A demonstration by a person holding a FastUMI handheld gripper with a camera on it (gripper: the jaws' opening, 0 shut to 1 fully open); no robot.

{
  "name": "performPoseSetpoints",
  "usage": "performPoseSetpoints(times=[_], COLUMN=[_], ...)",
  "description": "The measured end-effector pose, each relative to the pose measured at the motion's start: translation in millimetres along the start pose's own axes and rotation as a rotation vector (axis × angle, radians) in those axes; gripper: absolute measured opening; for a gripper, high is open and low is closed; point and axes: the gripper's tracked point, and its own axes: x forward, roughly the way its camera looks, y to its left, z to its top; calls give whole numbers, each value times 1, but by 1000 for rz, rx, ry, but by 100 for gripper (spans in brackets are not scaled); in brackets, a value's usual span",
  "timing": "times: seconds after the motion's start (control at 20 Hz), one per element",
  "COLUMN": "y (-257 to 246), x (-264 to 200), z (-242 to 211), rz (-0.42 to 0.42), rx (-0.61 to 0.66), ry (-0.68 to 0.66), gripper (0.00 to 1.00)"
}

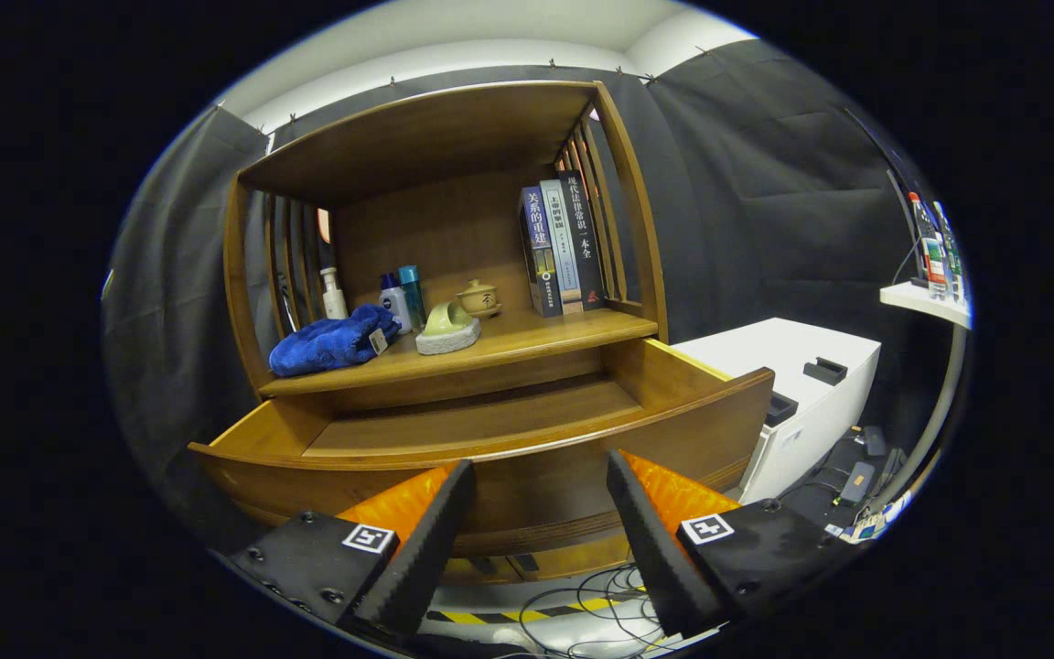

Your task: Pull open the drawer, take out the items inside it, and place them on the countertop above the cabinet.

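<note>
Gripper view: we see our gripper (541, 476) with jaws spread apart, grasping nothing, just short of the pulled-out drawer (490, 435). From the left, the bench (527, 340) above it carries a blue towel (330, 341), bottles (403, 300), a green soap dish (447, 329), a small teapot (478, 297) and upright books (562, 249).

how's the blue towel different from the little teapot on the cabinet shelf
The blue towel is soft and lies crumpled near the countertop's front edge; the teapot is rigid and stands upright farther back. The towel is deep blue and the larger of the two; the teapot is pale tan. Both rest on the countertop, beyond the open tongs.
</note>
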Motion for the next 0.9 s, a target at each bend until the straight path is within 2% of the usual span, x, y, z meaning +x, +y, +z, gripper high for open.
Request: performPoseSetpoints(times=[0.35, 0.9], y=[3, 10], x=[33, 75], z=[11, 20], rz=[-8, -15], rx=[-56, -73], ry=[18, 39], gripper=[98, 98])
